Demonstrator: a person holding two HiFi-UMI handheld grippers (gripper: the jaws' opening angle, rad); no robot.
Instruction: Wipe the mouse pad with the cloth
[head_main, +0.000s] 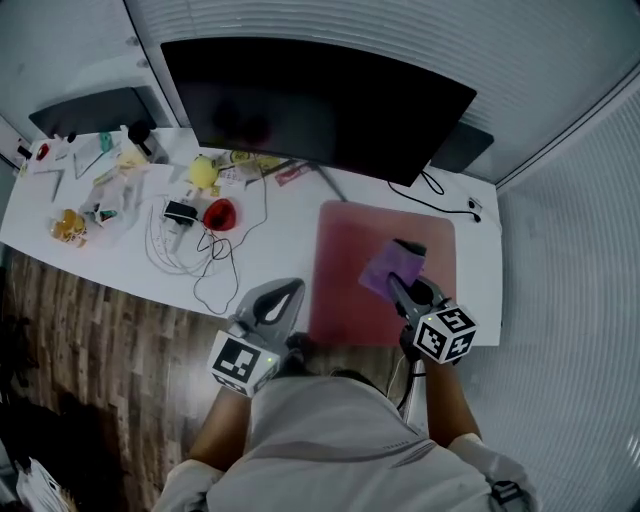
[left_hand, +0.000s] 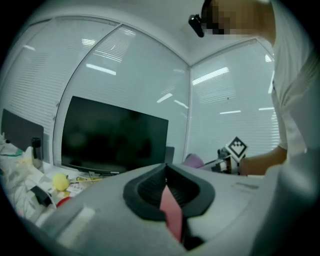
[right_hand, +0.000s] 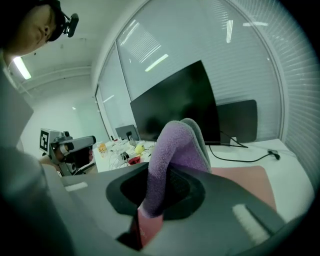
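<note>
Wiping is the step in hand: my right claw (head_main: 398, 283) is clenched on the fuzzy purple cloth (head_main: 385, 266), whose loose end appears to rest on the flat pink rectangular mouse pad (head_main: 345, 250) just ahead of its tips. Next, I judge, it calls for downward pressure and strokes toward the bare pad left of and beyond the claw. My left claw (head_main: 278, 303) hangs closed on nothing beside the pad's left edge, at the white desk's (head_main: 270, 250) near rim. The right gripper view shows the cloth pinched between the jaws; only the head view shows how much pad lies uncovered.
</note>
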